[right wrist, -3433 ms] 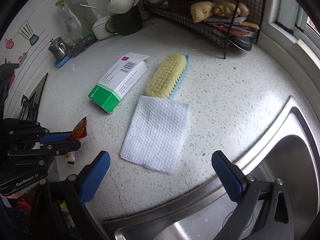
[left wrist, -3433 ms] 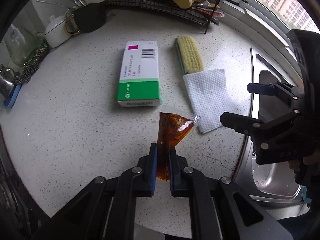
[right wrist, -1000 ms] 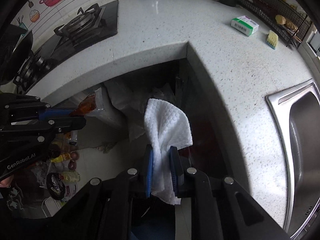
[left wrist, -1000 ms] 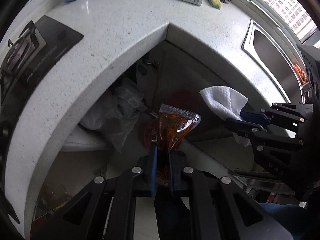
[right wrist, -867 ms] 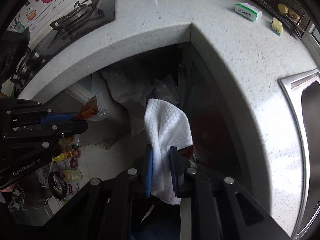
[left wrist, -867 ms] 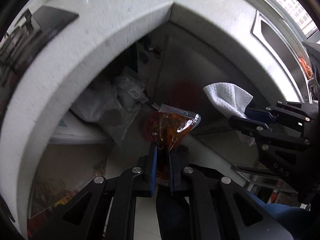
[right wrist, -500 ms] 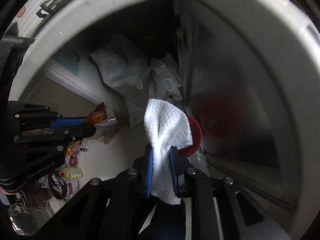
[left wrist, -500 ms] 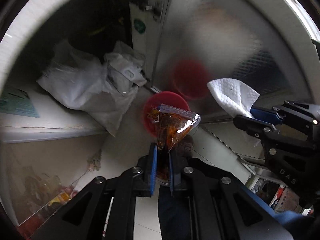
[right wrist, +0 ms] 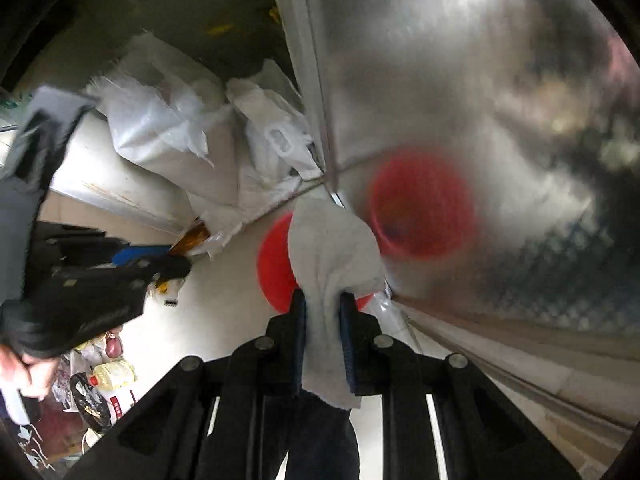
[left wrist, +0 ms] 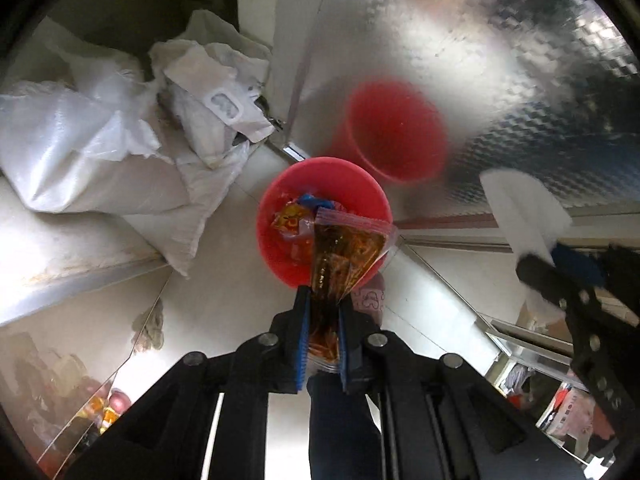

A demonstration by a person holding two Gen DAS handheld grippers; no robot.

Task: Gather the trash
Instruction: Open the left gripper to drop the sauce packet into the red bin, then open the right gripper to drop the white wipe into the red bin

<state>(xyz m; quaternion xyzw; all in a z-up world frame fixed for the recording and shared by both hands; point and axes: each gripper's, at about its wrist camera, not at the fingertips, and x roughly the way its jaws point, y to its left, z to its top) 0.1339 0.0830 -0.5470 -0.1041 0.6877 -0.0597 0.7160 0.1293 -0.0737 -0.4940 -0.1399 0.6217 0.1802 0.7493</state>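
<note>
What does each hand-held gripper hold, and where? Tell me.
Left hand-held gripper: sauce packet by its lower end, jaws opening. Right hand-held gripper: white paper towel, pinched near its lower part.

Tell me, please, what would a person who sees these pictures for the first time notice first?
First, the red bin on the floor, already holding wrappers, with its red reflection in the shiny metal panel behind it. Just above it, the left gripper holds a brown sauce packet, its jaws starting to open. To the right, the right gripper pinches a white paper towel.
</note>
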